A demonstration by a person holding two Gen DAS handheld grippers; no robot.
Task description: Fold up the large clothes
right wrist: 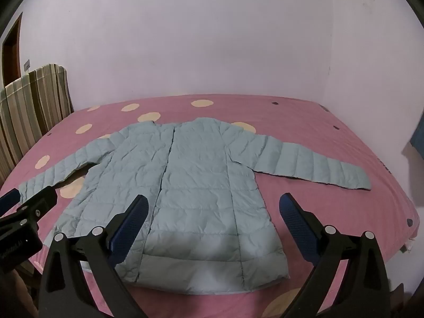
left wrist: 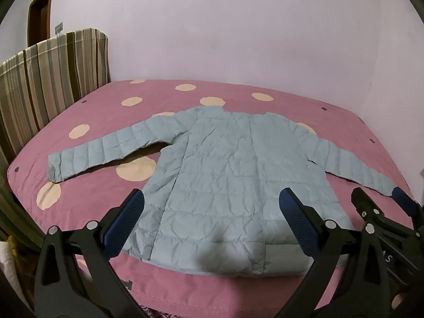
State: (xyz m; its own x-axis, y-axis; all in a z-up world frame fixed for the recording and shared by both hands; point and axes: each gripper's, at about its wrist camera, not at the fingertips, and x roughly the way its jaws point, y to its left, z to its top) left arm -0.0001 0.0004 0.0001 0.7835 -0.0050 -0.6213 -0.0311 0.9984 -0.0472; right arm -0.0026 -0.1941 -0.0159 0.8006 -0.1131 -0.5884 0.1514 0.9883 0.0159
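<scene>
A light blue quilted jacket point(left wrist: 225, 175) lies flat on the pink bed with both sleeves spread out; it also shows in the right wrist view point(right wrist: 190, 190). My left gripper point(left wrist: 212, 201) is open and empty, held above the jacket's hem. My right gripper point(right wrist: 213, 206) is open and empty too, above the hem a little to the right. The right gripper also shows in the left wrist view point(left wrist: 381, 201), near the right sleeve's cuff. Part of the left gripper shows at the left edge of the right wrist view point(right wrist: 23, 198), near the left cuff.
The bed point(left wrist: 106, 98) has a pink cover with cream dots. A striped headboard point(left wrist: 47, 74) stands at its left end. A pale wall point(left wrist: 238, 26) runs behind and to the right of the bed. A brown door point(left wrist: 39, 13) is at the far left.
</scene>
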